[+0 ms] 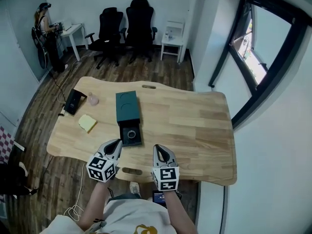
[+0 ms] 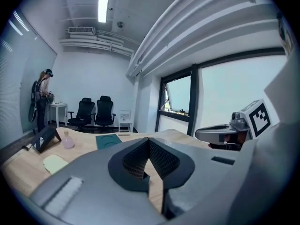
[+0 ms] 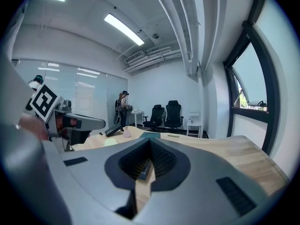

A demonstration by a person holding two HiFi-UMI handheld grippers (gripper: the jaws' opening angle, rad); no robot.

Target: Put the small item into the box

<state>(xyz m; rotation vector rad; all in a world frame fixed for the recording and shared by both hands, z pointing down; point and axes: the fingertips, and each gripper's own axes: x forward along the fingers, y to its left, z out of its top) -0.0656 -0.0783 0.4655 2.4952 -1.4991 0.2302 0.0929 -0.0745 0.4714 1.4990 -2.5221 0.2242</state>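
Head view: left gripper (image 1: 117,142) and right gripper (image 1: 158,147) side by side over the table's (image 1: 195,126) near edge, jaws closed, empty. Beyond them, dark tray (image 1: 139,140) with a round piece (image 1: 131,134) inside, touching the green box (image 1: 127,106). Yellow pad (image 1: 87,123) and pink bottle (image 1: 92,99) to the left.

This looks like an office: black swivel chairs (image 1: 122,30) at the far wall, a white desk (image 1: 72,32), a wooden bench (image 1: 195,126) and ceiling strip lights (image 2: 103,3).
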